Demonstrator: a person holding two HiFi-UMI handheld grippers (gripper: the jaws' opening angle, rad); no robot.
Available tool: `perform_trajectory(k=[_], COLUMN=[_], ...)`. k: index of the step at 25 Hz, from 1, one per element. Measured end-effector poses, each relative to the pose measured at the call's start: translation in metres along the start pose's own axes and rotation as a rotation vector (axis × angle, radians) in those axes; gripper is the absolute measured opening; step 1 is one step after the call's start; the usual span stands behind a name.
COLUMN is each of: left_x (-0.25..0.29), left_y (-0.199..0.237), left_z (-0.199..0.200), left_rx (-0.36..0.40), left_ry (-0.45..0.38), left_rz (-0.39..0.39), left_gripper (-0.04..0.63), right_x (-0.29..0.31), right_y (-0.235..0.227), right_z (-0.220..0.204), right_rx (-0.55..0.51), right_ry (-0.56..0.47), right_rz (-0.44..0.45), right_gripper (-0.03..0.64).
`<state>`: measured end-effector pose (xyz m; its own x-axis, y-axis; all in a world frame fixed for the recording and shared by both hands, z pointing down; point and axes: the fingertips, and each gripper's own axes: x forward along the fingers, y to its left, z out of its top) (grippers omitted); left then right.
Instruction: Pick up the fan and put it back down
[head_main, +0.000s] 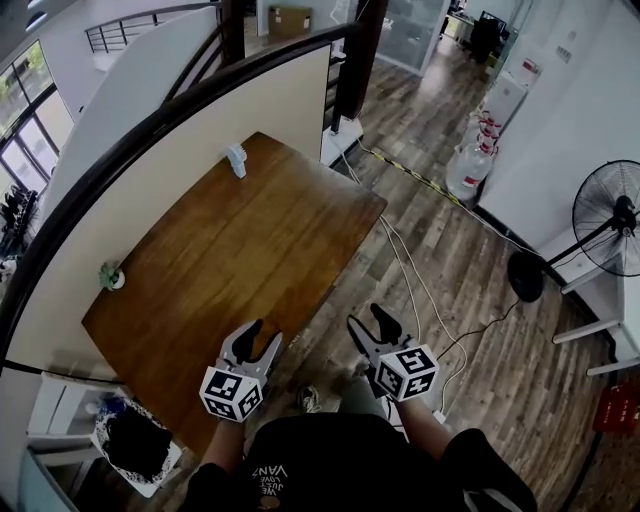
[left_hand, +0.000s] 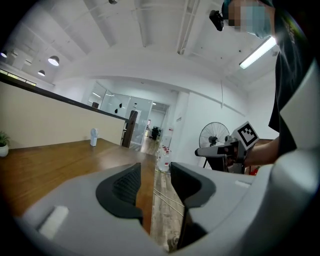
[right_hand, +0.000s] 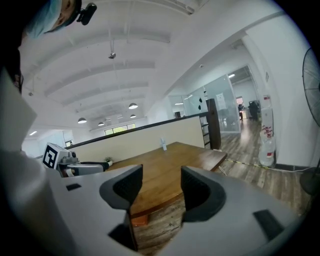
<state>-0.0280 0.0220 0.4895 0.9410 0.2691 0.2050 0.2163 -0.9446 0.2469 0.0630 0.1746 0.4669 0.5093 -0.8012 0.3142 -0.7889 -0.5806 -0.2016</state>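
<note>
Small fan (head_main: 236, 160): set at the tabletop's (head_main: 250, 250) far end, well apart from both tongs.
Left tongs (head_main: 263, 334): held apart, empty.
Right tongs (head_main: 365, 316): held apart, empty.
Around: potted plant (head_main: 112, 276) at tabletop's left edge; pedestal fan (head_main: 610, 215) off right.

We wear a black short-sleeved shirt (head_main: 330, 450) with a few lines of pale lettering (head_main: 270, 478) printed on it. A small black camera (right_hand: 88, 12) sits on our head. The left gripper (head_main: 262, 335) and the right gripper (head_main: 366, 318) look alike from above: dark, curved fingers rise from a pale grey body. Each carries a white cube (head_main: 232, 392) at its rear, patterned with black square markers. In the gripper views the bodies are smooth, light grey shells with rounded shoulders. The black pads (left_hand: 122, 192) set into the jaws are scooped in shape, and those in the left gripper view show fine ribbing.
</note>
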Motion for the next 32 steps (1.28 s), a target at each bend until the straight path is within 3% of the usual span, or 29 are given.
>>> perform_trajectory(k=[6,13,32], left_x=[0.011,0.043,0.139], left_y=[0.029,0.048,0.05], left_z=[0.001,0.016,0.05], left_rx=[-0.028,-0.047,-0.101], left_ry=[-0.007,-0.029,-0.121], left_rz=[0.083,0.217,0.577], left_gripper=[0.173,0.173,0.172], right_x=[0.04,0.086,0.195], right_y=[-0.019,-0.056,-0.153], right_z=[0.008,0.033,0.083], right_rx=[0.002,-0.033,-0.155], right_ry=[0.012,0.038,0.14], right_rz=[0.046,0.16,0.477], right_gripper=[0.207,0.207,0.207])
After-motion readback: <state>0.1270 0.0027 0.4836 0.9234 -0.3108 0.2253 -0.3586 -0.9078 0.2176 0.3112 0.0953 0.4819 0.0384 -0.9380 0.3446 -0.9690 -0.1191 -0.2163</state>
